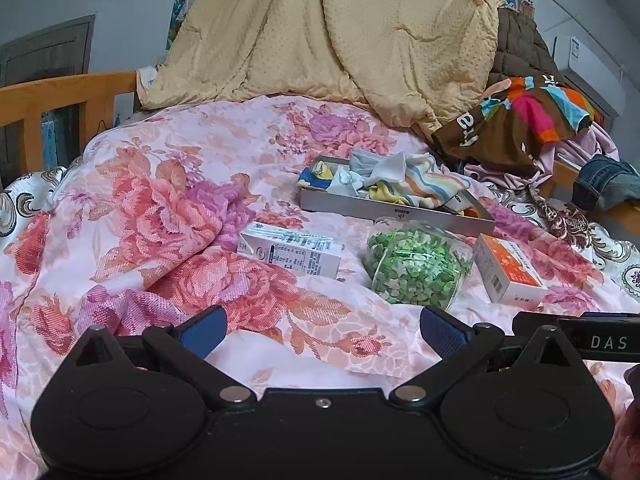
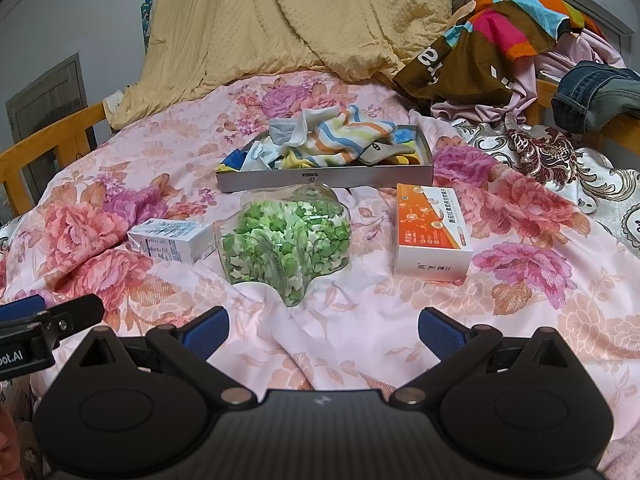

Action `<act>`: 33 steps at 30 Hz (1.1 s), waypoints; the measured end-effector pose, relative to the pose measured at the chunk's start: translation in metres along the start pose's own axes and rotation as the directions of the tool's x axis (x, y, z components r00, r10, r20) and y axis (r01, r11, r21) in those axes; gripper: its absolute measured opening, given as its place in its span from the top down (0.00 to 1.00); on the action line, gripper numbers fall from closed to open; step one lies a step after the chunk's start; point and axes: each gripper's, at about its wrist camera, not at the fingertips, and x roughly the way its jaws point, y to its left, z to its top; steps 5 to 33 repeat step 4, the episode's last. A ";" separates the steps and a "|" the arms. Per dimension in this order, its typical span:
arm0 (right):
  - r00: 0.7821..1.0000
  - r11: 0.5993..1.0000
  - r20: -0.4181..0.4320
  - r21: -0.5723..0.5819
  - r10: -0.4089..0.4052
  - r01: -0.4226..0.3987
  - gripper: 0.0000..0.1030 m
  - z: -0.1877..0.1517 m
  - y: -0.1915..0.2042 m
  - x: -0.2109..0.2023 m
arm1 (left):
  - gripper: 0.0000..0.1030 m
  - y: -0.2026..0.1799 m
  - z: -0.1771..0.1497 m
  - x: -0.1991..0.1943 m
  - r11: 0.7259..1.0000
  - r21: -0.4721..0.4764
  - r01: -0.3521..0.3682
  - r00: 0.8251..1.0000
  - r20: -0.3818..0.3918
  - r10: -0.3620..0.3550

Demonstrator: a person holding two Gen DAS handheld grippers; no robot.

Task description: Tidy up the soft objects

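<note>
Both my left tongs (image 1: 323, 332) and right tongs (image 2: 323, 332) hang released over the bed, the cloth-filled tray (image 2: 325, 178) lying crosswise straight ahead, nearer my right.

Soft, even indoor light, faint shadows, sharp centre, fisheye bending edges, corners perhaps vignetted.

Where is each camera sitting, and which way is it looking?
Left wrist: sits on the left gripper, low over the bed, facing the carton and tray; its open gripper shows, and the other gripper's tip at the right edge.
Right wrist: sits on the right gripper, facing the jar and orange box; its open gripper shows, the other's tip at the left.
Both share: tray, jar, carton, orange box, floral quilt.
</note>
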 end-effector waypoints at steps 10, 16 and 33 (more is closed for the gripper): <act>1.000 1.000 -0.002 -0.001 0.000 0.000 0.00 0.000 0.001 0.001 | 0.01 0.000 0.000 0.000 1.000 -0.003 -0.001 1.000 -0.007 0.001; 1.000 1.000 -0.002 -0.001 0.000 0.000 0.00 0.000 0.001 0.001 | 0.01 0.000 0.000 0.000 1.000 -0.003 -0.001 1.000 -0.007 0.001; 1.000 1.000 -0.002 -0.001 0.000 0.000 0.00 0.000 0.001 0.001 | 0.01 0.000 0.000 0.000 1.000 -0.003 -0.001 1.000 -0.007 0.001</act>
